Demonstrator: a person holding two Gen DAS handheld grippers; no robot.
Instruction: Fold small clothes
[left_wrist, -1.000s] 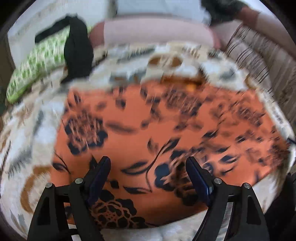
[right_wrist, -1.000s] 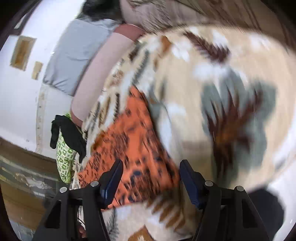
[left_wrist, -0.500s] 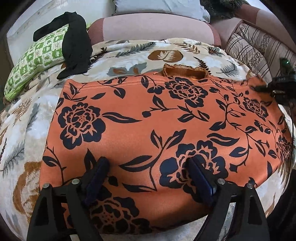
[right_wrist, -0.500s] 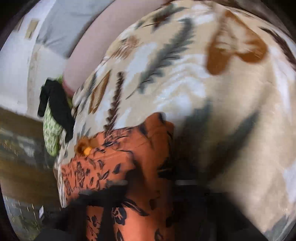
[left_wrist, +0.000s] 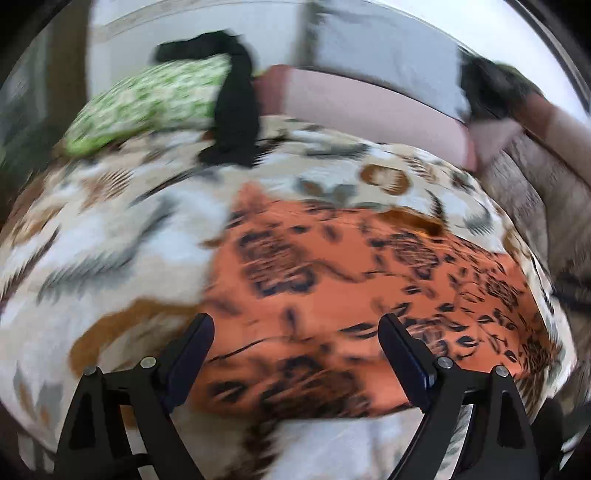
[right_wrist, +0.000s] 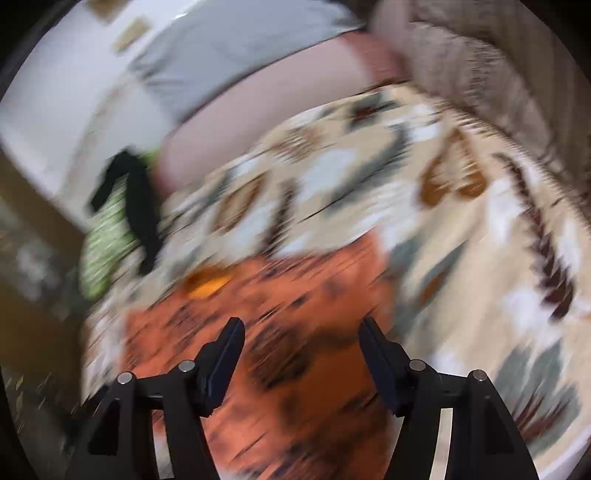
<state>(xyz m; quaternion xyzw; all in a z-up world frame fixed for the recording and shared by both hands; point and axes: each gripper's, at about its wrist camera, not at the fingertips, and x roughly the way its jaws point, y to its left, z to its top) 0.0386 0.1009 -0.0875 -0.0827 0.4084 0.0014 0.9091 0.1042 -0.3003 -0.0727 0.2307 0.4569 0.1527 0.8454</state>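
While both frames smear with motion, my left gripper (left_wrist: 295, 354) and right gripper (right_wrist: 301, 350) hang with fingers apart, empty, over the orange floral garment (left_wrist: 351, 280) at lower centre on the leaf-print blanket (left_wrist: 110, 236). I'd pinch matching corners squarely. Black cloth (left_wrist: 236, 110) and green pillow (left_wrist: 147, 99), upper left, lie well clear.

1. Motion blur smears the orange floral garment (left_wrist: 354, 280) in the left wrist view; its dark print dissolves into streaks.
2. At 5 o'clock, the garment's near edge slips behind the left gripper's finger (left_wrist: 404, 363).
3. The right wrist view is blurrier still: the leaf-patterned blanket (right_wrist: 461, 236) reads only as smudges.
4. At 9 o'clock there, a green pillow (right_wrist: 103, 243) and black cloth (right_wrist: 138, 206) lose all detail.
5. Both grippers' bodies are cut off at 6 o'clock.
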